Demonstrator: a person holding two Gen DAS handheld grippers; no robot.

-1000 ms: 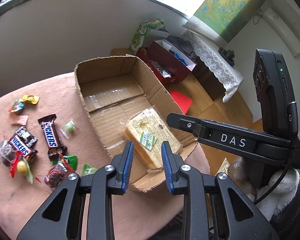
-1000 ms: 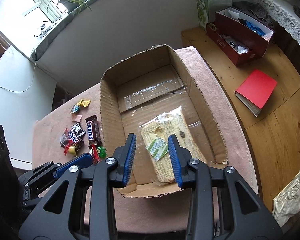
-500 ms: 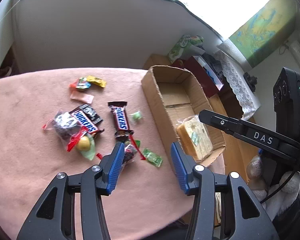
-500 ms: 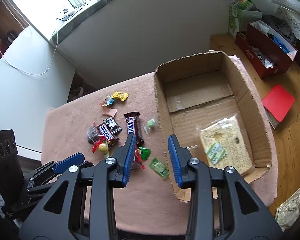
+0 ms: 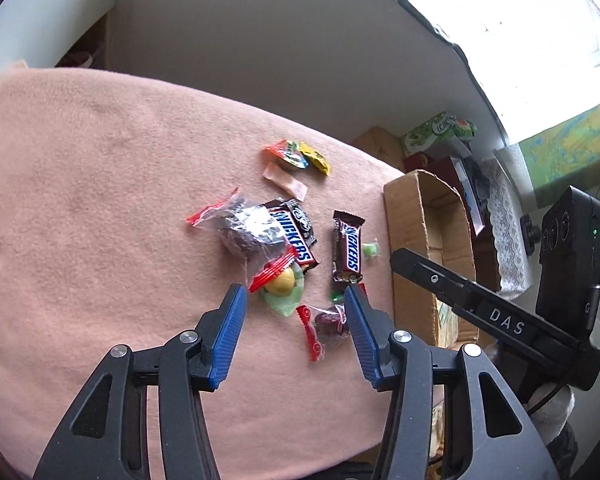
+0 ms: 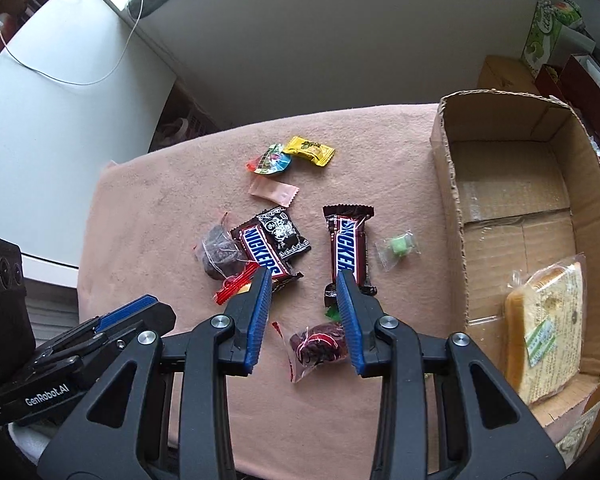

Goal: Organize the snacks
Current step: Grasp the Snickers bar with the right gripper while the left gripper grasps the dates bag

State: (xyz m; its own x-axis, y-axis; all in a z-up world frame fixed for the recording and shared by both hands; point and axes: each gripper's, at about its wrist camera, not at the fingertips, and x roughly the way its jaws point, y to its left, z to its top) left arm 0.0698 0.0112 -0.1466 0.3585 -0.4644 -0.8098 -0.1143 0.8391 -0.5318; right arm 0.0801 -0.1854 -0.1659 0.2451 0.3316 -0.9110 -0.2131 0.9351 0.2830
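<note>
Loose snacks lie on the pink cloth: two Snickers bars, a black packet, a dark plum bag, a green candy, a yellow wrapper and a pink one. My left gripper hangs over a yellow candy and a red-wrapped dark candy; its jaws are opening and grip nothing. My right gripper stands open above the gap between the Snickers bars. A wrapped bread pack lies in the cardboard box.
The box sits at the cloth's right edge, with a green tissue box and red boxes on the wooden floor beyond. A grey wall runs behind the table. The pink cloth stretches left of the snack pile.
Both grippers have swung left from over the box and bread pack to over the loose snacks. The left jaws have spread wider. The right jaws kept their gap.
</note>
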